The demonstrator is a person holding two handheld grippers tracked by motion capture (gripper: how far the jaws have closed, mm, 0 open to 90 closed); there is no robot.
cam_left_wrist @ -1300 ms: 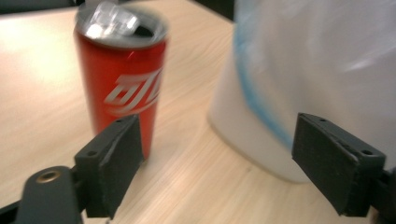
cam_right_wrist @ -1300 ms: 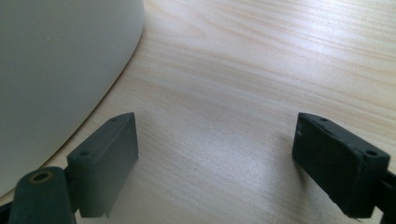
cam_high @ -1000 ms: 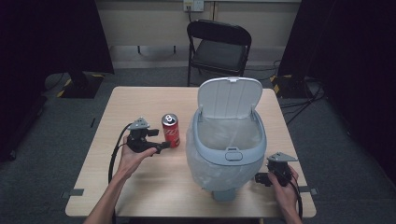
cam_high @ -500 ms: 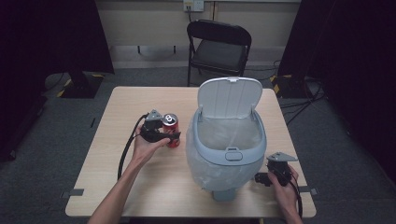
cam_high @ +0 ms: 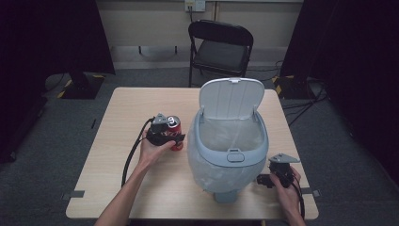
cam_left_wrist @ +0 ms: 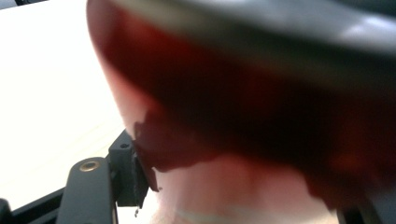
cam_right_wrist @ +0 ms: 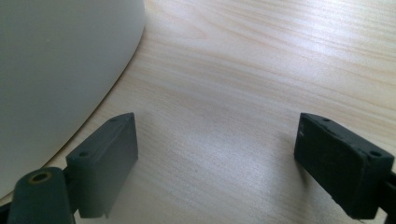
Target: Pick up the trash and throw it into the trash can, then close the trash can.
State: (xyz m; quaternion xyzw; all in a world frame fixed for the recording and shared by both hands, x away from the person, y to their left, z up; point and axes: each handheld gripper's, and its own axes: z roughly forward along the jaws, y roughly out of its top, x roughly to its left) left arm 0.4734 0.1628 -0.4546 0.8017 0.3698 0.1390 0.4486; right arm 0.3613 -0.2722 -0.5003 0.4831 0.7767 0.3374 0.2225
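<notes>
Red can (cam_high: 174,133) stood upright on table (cam_high: 117,141), long axis vertical, silver top up, just left of grey bin (cam_high: 229,146). Red body w/ white marking low down; blurred in left gripper view. Left gripper (cam_high: 170,138) around can, jaws just been closing w/ can between; pad contact: cannot tell. Right gripper (cam_right_wrist: 217,163) rested on table beside bin base, jaws wide apart, nothing between.

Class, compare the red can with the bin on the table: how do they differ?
The can is small, red and metallic; the bin is large, pale grey and lined with a bag. The can is between the left hand-held gripper's jaws; the bin stands free, lid up. Both stand upright on the table.
</notes>
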